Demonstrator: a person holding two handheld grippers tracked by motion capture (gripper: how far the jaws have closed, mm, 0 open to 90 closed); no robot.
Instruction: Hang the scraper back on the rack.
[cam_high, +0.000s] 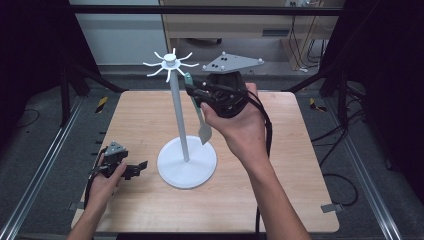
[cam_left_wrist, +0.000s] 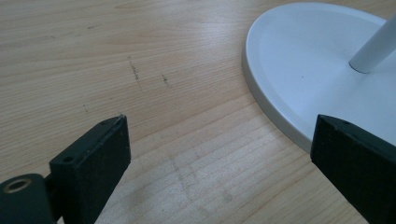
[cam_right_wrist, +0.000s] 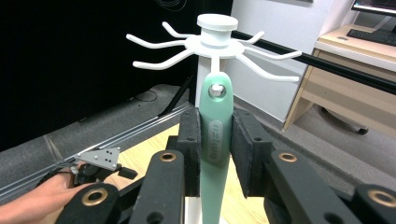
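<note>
- In the high view, we see a white hook stand (cam_high: 186, 159) on the wooden bench (cam_high: 260, 200), with a thin pole and a crown of curved hooks (cam_high: 170, 64) at the top.
- The right tongs (cam_high: 196, 91) are raised beside the crown and hold a green spatula (cam_high: 201, 120) by its handle; the pale blade hangs down near the pole, above the round base.
- The left tongs (cam_high: 136, 169) rest low on the bench, just left of the base, and they stand wide with nothing between them.
- In the left gripper view, we see the two black jaws far apart over bare wood, and the rim of the base (cam_left_wrist: 280, 116) is near the right jaw.
- In the right gripper view, the jaws press on both sides of the green handle (cam_right_wrist: 215, 140). The hole of the handle (cam_right_wrist: 216, 90) is directly under one hook of the crown (cam_right_wrist: 215, 44); we cannot tell if the hook is already through it.
</note>
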